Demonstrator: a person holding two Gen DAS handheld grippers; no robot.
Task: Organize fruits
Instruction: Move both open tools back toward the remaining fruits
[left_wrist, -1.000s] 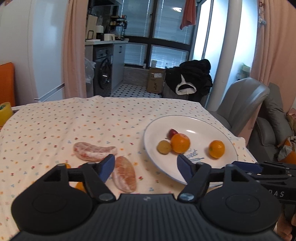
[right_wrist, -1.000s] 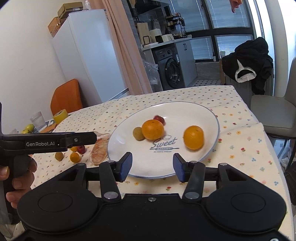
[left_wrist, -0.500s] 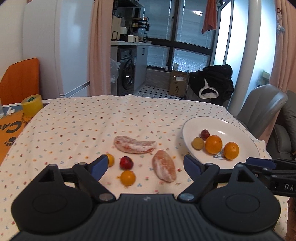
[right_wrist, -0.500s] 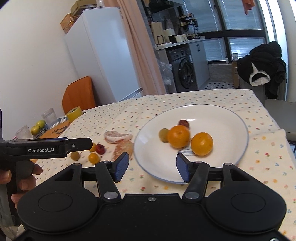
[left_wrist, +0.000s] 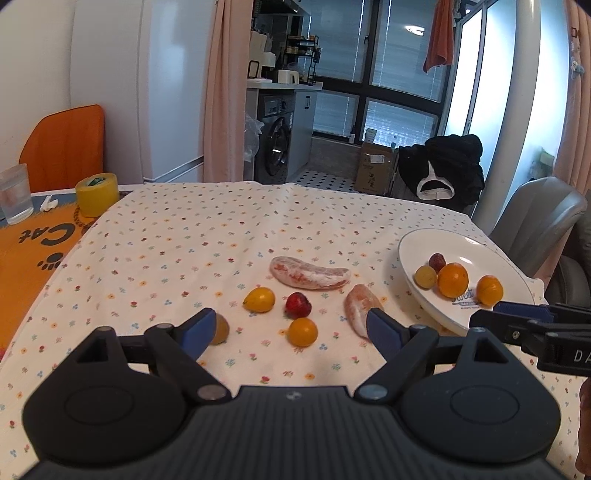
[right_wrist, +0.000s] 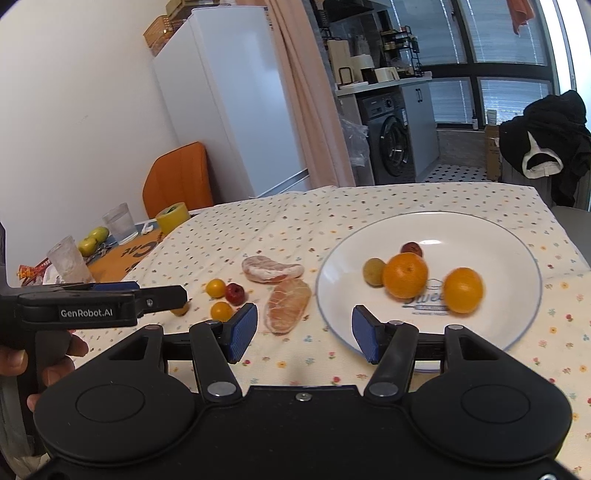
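A white plate at the table's right holds two oranges, an olive-green fruit and a dark red fruit. On the cloth lie two peeled pomelo segments, two small yellow-orange fruits, a red fruit and a brownish fruit. My left gripper is open above the small fruits. My right gripper is open between the near pomelo segment and the plate's near rim, holding nothing.
At the left are a yellow tape roll, a glass of water, an orange mat and green apples. A grey chair stands beyond the table's right edge. A hand grips the left tool.
Both grippers swung left and drew back. The small fruits came into the left view; the plate slid to the right in both views. Both stayed open.
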